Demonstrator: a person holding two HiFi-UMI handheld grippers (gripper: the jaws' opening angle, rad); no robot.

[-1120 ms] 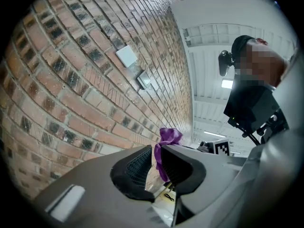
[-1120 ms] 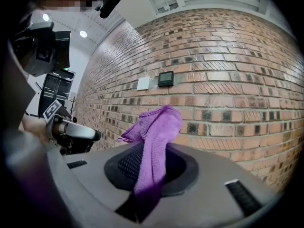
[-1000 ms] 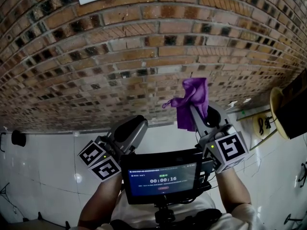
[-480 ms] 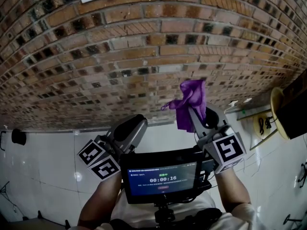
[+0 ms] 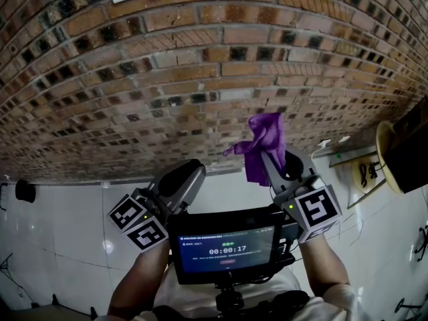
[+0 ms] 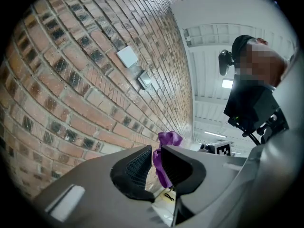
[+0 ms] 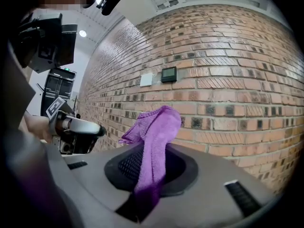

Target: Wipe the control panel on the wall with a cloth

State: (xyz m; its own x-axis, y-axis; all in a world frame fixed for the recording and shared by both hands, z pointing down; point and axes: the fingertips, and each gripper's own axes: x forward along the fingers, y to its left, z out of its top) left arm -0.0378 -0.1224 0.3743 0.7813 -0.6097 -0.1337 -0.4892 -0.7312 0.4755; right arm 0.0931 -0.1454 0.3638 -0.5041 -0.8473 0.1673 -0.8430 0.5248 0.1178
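My left gripper [image 5: 190, 172] hangs low, fingers nearly together on nothing — I judge it spare here. The control panel [image 7: 169, 73] sits high on the brick wall [image 5: 200, 65], well apart. The right gripper [image 5: 269, 158] has its fingers pinching the purple cloth [image 5: 266, 136] upright — loose end foremost for wiping.

Your right gripper [image 7: 151, 165] clamped on a purple cloth [image 7: 157, 127], brick wall [image 7: 228, 80] ahead of you, dark control panel [image 7: 169, 73] beside a white plate [image 7: 146, 80] on it.

Brick wall [image 7: 228, 56] bearing control panel [image 7: 169, 73], white plate [image 7: 146, 80]
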